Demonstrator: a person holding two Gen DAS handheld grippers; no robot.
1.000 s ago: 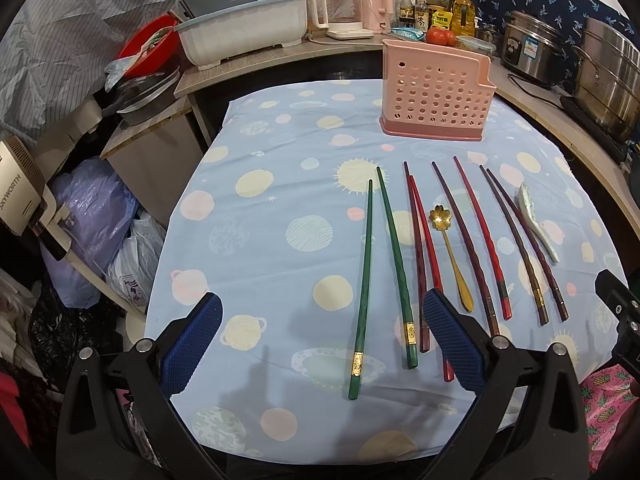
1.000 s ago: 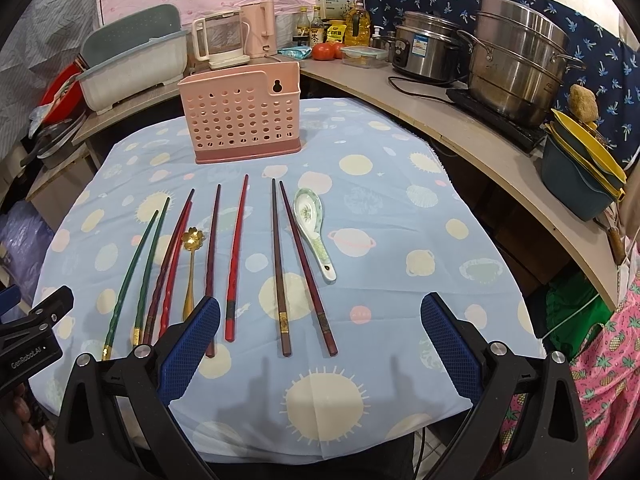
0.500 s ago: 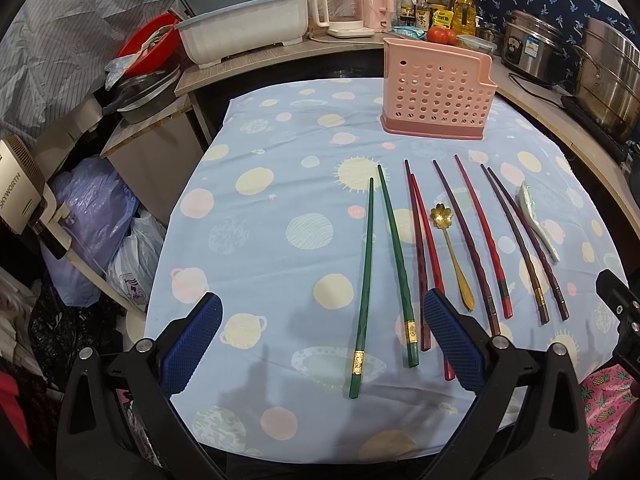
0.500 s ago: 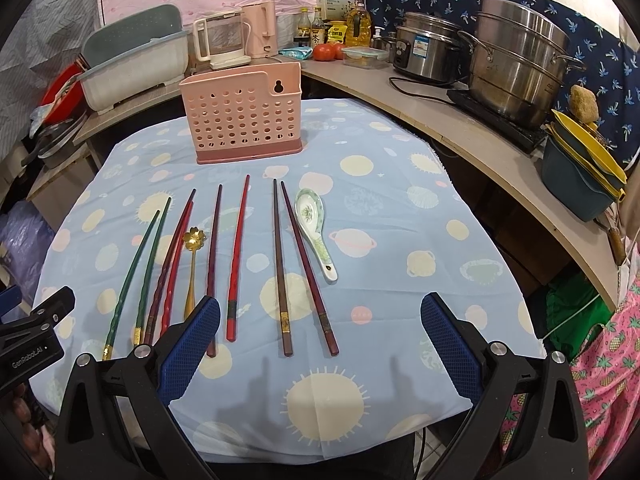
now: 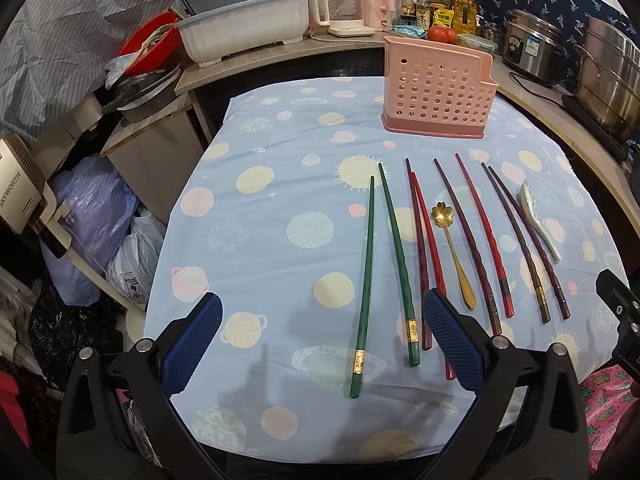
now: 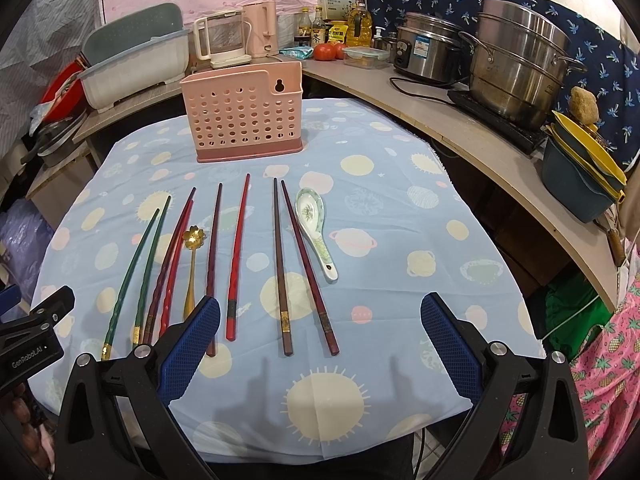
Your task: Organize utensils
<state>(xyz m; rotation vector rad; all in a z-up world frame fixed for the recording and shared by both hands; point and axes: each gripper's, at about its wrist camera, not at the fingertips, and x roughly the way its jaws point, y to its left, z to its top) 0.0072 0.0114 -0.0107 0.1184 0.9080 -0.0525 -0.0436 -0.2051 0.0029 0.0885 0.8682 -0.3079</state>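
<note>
Blue cloth with pale planets over the counter, carrying ten chopsticks in a row: two green chopsticks, two red chopsticks, one purple chopstick, one bright red chopstick, two brown chopsticks. Also one gold spoon between the red pair and the purple one, and one ceramic spoon just beside the brown pair. One pink holder upright beyond the row. Left gripper and right gripper both over the near ends, jaws spread wide, gripping nothing.
</note>
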